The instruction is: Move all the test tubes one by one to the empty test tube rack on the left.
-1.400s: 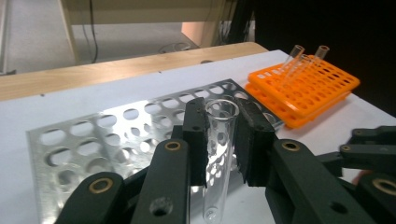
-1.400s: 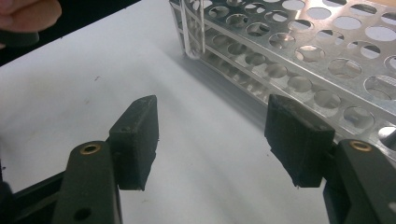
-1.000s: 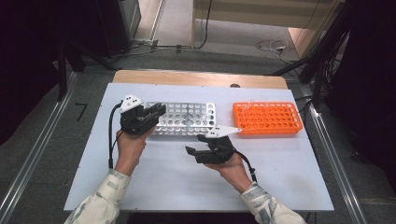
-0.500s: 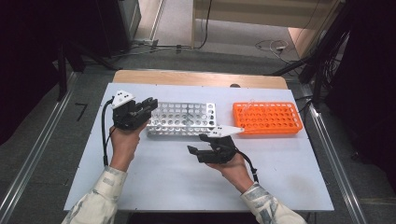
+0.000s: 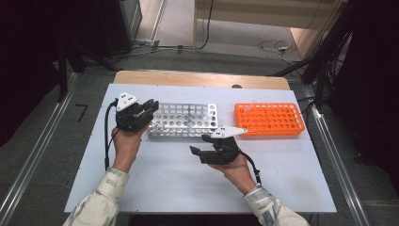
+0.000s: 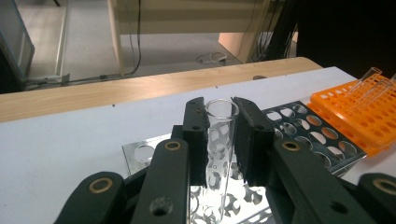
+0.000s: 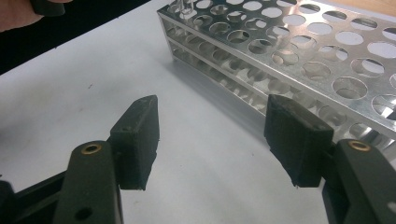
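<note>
In the high view, the left gripper [image 5: 149,107] stands at the left end of the metal rack [image 5: 184,120], and the right gripper [image 5: 196,151] waits on the white table [image 5: 155,179] just in front of that rack, well apart from the orange rack [image 5: 269,118] on its far side. In the left gripper view, the jaws are closed on a clear glass tube [image 6: 219,140], which stands upright between the pads, with its open mouth above them and its lower part down among the holes of the metal rack below. I think the risk here is that the tube bottom misses a hole in the lower plates and the glass slips or tilts in the grip; a strong push could crack it. Behind the jaws to the right, the orange rack [image 6: 364,112] holds at least two clear tubes, which lean a little. In the right gripper view, the jaws stand wide with nothing between them, and the metal rack [image 7: 299,60] lies just ahead of them; its holes look empty, except one tube at the far corner.
</note>
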The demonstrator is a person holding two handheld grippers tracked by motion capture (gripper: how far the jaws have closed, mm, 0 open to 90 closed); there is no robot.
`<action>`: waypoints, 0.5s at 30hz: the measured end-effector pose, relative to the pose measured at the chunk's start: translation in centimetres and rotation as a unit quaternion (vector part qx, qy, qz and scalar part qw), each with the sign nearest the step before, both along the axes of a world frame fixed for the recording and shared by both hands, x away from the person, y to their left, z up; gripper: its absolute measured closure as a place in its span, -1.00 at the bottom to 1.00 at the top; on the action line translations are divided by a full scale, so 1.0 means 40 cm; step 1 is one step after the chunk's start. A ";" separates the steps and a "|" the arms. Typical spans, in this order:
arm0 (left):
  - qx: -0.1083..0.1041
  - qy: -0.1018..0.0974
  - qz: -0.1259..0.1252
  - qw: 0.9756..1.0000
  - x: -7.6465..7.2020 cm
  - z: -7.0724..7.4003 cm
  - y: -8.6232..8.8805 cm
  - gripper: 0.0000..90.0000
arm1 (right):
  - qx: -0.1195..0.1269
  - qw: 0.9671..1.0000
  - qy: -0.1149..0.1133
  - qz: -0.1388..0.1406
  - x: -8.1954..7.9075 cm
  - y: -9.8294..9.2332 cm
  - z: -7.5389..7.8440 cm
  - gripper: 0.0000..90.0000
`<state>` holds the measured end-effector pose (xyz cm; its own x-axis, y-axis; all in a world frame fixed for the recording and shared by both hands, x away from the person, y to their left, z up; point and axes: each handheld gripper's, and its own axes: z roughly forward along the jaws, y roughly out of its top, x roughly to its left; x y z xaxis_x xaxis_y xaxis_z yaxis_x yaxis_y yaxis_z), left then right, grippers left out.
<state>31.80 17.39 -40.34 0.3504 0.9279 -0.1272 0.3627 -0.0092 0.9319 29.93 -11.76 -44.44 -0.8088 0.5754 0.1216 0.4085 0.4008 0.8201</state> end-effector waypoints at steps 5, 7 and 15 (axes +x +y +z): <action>0.005 -0.002 0.005 1.000 0.002 -0.008 0.001 0.67 | 0.000 1.000 0.001 0.000 -0.001 0.000 0.000 -0.24; 0.009 -0.003 0.006 1.000 0.001 -0.013 0.001 0.67 | 0.000 1.000 0.002 0.001 -0.001 0.001 -0.001 -0.24; 0.025 -0.011 0.003 1.000 -0.004 -0.040 -0.012 0.67 | -0.001 1.000 0.001 0.002 -0.002 -0.001 -0.001 -0.23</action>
